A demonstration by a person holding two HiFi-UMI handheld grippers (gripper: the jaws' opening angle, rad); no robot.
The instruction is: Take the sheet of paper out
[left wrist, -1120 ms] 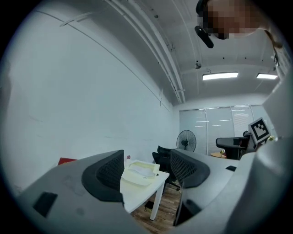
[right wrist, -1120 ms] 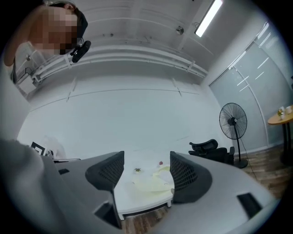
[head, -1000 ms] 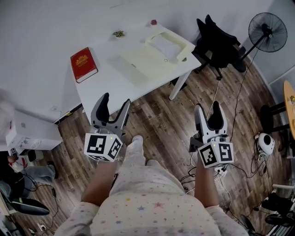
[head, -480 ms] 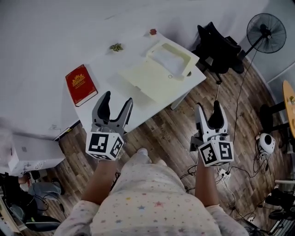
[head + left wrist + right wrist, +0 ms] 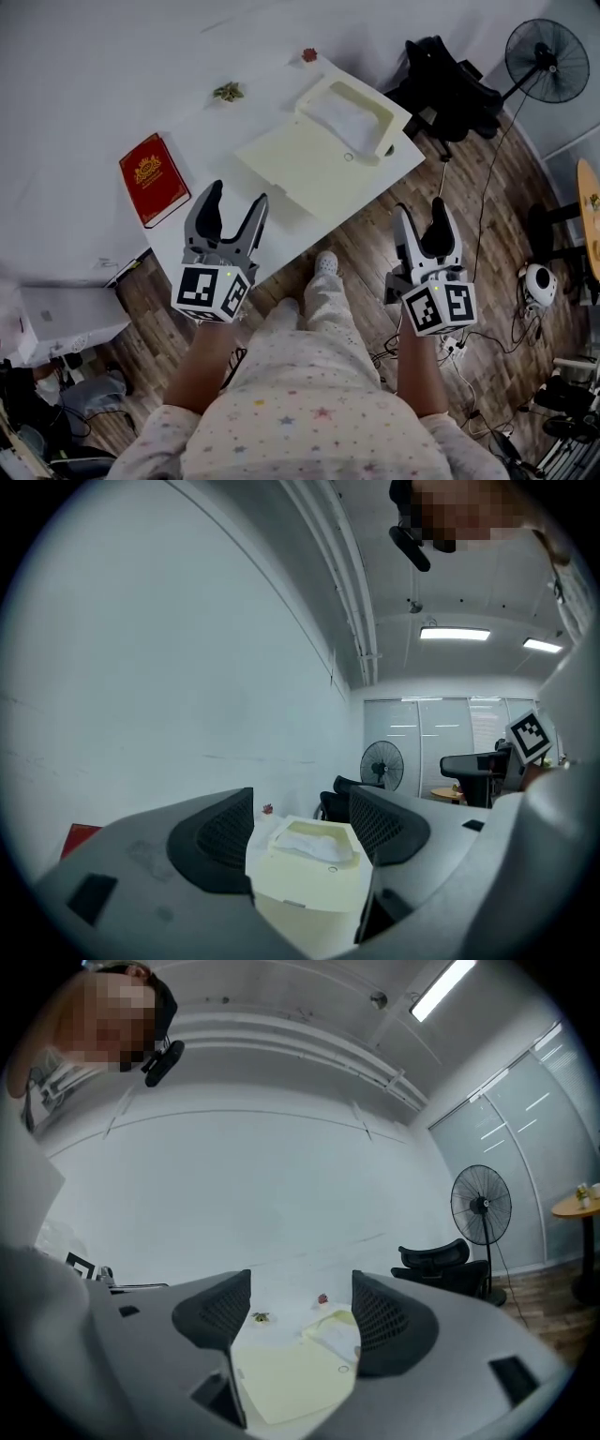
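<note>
A pale yellow paper folder (image 5: 305, 161) lies open on the white table (image 5: 202, 141), its flap (image 5: 354, 105) turned back toward the far right corner. A white sheet of paper (image 5: 349, 117) lies in the flap part. My left gripper (image 5: 237, 195) is open over the table's near edge, short of the folder. My right gripper (image 5: 421, 210) is open above the wood floor, right of the table. In the left gripper view the folder (image 5: 309, 883) and sheet (image 5: 314, 846) show between the open jaws. The right gripper view frames the folder (image 5: 291, 1372) too.
A red book (image 5: 153, 178) lies at the table's left end. A small green thing (image 5: 226, 91) and a small red thing (image 5: 309, 55) sit at the far edge. A black office chair (image 5: 448, 67) and a standing fan (image 5: 553, 56) are right of the table. Cables (image 5: 469, 361) cross the floor.
The person has stepped closer to the table. The table and folder sit nearer in the head view, and the left gripper now reaches over the table's near edge. Both grippers stay open.
</note>
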